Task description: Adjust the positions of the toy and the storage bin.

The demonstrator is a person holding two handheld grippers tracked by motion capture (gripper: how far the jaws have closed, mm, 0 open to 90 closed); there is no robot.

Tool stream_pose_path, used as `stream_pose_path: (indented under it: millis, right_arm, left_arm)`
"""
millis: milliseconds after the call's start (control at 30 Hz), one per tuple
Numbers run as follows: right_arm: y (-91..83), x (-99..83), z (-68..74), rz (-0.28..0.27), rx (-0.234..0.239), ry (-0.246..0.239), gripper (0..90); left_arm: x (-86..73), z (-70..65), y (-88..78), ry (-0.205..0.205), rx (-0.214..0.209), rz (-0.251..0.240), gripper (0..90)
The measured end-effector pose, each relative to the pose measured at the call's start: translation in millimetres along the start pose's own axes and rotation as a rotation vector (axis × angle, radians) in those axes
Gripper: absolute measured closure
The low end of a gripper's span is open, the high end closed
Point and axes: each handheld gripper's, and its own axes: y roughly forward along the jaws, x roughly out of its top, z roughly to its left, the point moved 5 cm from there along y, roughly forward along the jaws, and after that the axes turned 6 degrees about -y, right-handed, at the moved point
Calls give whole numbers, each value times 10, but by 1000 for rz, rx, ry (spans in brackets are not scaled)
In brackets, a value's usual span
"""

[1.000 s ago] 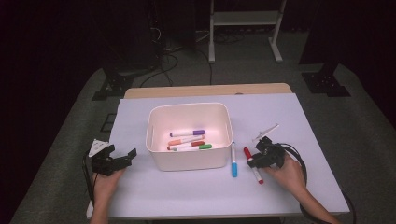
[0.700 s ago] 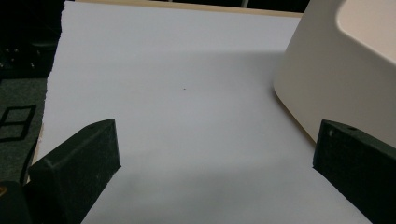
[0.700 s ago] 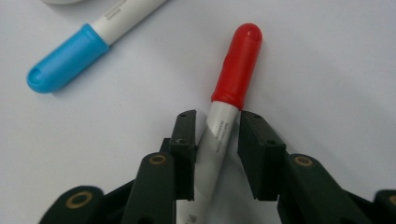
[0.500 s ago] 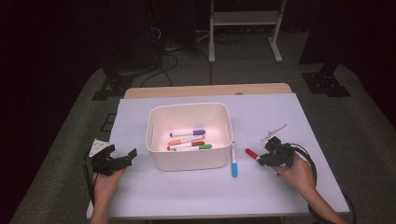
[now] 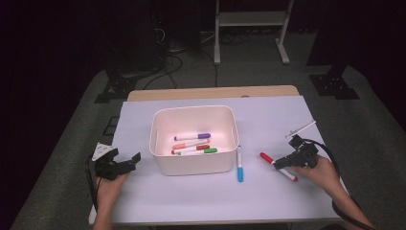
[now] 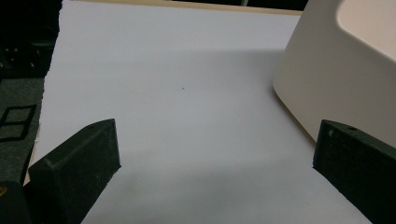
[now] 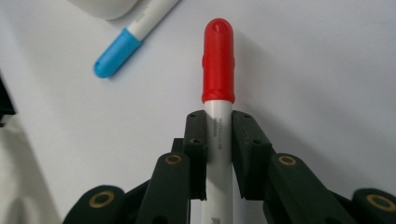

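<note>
Right gripper view: right gripper (image 7: 218, 140) clamps red marker (image 7: 218, 79).

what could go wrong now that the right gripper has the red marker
1. The right gripper pinches the red marker on its smooth white barrel, so it might slip or swivel.
2. The blue marker lies between it and the white bin and could get knocked.
3. The marker's tail could catch the bin's rim.
</note>
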Motion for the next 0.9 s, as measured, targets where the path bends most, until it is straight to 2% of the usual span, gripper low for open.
stream_pose_path:
  millis: [67,367,533,900]
  right_arm:
    - [-104,11,12,-11,31,2,756]
    - [-366,127,97,-36,52,-19,756]
    - [-544,244,157,-69,59,-39,757]
    - [-687,445,269,-69,70,-72,756]
  left_arm:
    - [-1,-1,0,1,1,1,0]
    - [0,7,-5,1,3,0,0]
    - [2,10,-8,1,3,-1,0]
    - [4,6,-2,2,2,0,0]
